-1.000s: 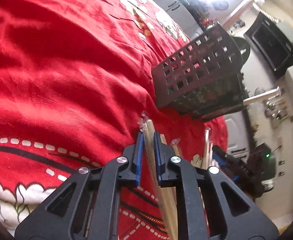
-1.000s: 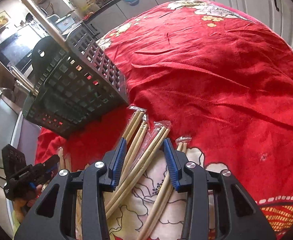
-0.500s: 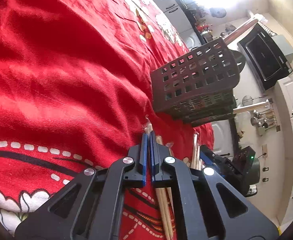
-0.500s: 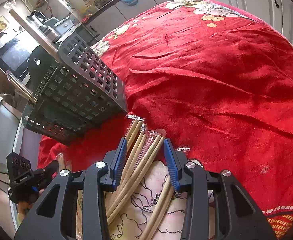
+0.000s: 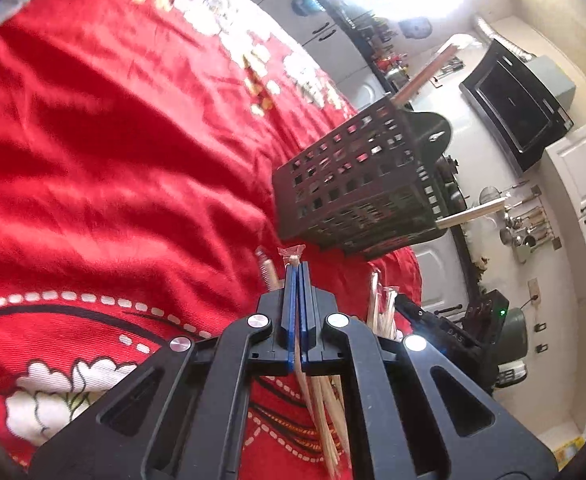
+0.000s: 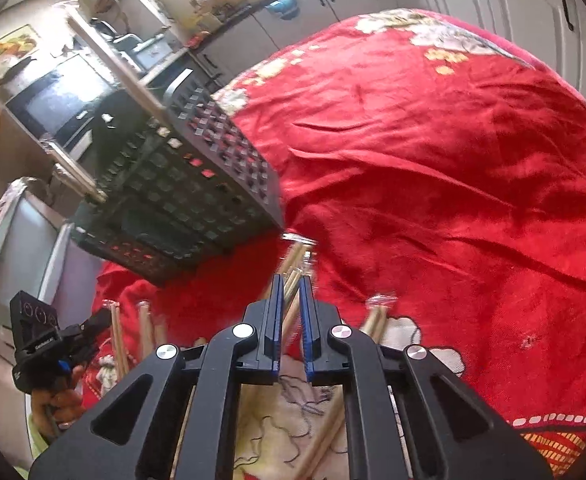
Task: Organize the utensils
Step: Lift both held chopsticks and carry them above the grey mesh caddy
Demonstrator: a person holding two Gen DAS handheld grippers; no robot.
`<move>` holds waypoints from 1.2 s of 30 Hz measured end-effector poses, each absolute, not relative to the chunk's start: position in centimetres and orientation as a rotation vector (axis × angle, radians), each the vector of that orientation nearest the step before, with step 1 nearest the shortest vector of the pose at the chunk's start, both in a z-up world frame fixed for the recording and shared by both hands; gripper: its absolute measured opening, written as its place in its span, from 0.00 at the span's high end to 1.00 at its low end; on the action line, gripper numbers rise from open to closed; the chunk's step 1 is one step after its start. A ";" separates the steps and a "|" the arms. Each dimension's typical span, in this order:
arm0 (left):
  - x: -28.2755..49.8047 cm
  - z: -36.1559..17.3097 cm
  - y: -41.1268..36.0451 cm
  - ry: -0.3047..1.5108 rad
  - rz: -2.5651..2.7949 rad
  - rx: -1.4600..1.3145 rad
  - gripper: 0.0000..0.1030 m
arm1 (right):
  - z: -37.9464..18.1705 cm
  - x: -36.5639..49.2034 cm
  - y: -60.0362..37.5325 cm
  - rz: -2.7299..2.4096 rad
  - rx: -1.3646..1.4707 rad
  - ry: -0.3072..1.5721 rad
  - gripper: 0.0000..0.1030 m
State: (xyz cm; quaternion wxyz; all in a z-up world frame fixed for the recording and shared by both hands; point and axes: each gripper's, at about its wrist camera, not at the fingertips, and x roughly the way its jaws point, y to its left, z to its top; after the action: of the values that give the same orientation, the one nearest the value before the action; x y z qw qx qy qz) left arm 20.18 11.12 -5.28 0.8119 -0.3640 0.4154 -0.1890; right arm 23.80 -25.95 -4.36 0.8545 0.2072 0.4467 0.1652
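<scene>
While the left gripper [image 5: 297, 280] pinches one wrapped chopstick pair [image 5: 293, 258], the right gripper [image 6: 291, 292], mid-frame, is closing on seemingly several pairs [image 6: 293, 280]; extras may slip short of the basket [image 6: 197, 184].

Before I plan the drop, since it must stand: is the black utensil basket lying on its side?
No, the black basket stands upright on the red cloth.

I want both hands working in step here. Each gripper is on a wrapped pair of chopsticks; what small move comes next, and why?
Probably lift the left gripper toward the black basket. Its jaws are shut on a wrapped chopstick pair, and the basket stands just ahead, already holding utensils. The right gripper is closing on its own chopsticks, so it should finish gripping first.
</scene>
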 end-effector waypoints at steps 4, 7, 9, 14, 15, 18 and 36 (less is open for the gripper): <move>19.5 -3.6 10.8 0.847 -0.391 -0.725 1.00 | -3.1 23.0 -25.5 0.391 0.415 0.895 0.99; 19.3 -2.8 10.9 0.828 -0.395 -0.714 1.00 | -2.4 22.7 -25.0 0.401 0.379 0.880 0.99; 19.2 -2.6 10.9 0.823 -0.397 -0.712 1.00 | -2.5 22.8 -24.9 0.393 0.384 0.898 0.99; 18.8 -2.0 11.2 0.808 -0.408 -0.713 1.00 | -4.1 23.5 -24.6 0.387 0.397 0.993 0.99; 18.7 -1.8 11.2 0.803 -0.410 -0.710 1.00 | -4.3 23.6 -24.3 0.380 0.383 1.004 0.97; 18.5 -1.1 11.3 0.789 -0.419 -0.702 1.00 | -5.1 23.6 -23.6 0.380 0.374 1.037 0.73; 19.0 3.3 9.7 0.724 -0.472 -0.636 1.00 | -4.6 25.3 -22.6 0.358 0.339 1.001 0.86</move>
State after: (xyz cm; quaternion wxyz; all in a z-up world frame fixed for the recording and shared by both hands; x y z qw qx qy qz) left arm 18.99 9.68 3.27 0.8595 -0.3032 0.3447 -0.2247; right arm 25.32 -22.57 -4.59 0.8484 0.1610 0.4747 0.1700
